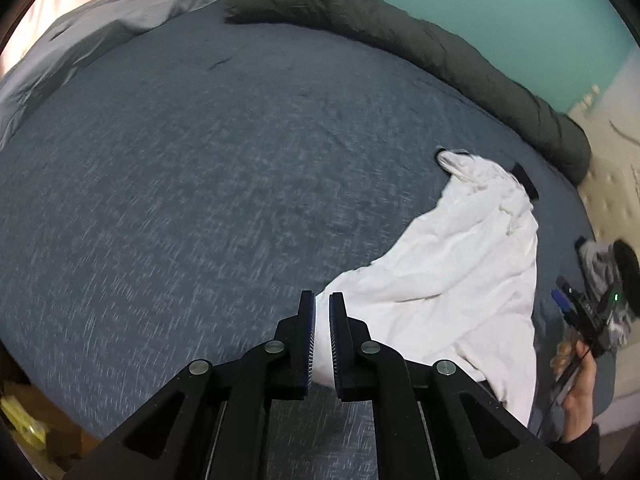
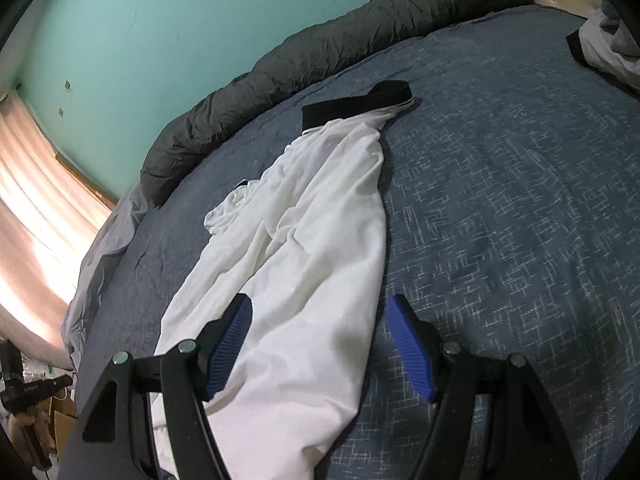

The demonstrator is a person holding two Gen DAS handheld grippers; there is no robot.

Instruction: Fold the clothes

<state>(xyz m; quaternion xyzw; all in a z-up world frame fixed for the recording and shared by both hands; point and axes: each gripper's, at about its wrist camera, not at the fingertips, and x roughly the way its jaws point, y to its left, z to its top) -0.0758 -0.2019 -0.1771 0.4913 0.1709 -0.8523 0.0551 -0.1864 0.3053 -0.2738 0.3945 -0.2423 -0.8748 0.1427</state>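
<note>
Lying crumpled on blue bed [image 1: 200,184]: white garment [image 2: 312,248], black band at far end. Left gripper [image 1: 322,300] at garment's near edge, jaws nearly closed, cloth between them unclear. Right gripper [image 2: 320,312] over near end, jaws wide apart, holding nothing. Grey duvet [image 2: 280,68] rolled along wall.

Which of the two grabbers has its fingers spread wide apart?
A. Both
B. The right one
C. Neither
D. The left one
B. The right gripper stands wide open over the white garment, its blue pads far apart, while the left gripper shows only a narrow gap between its fingers, at the garment's edge.
</note>
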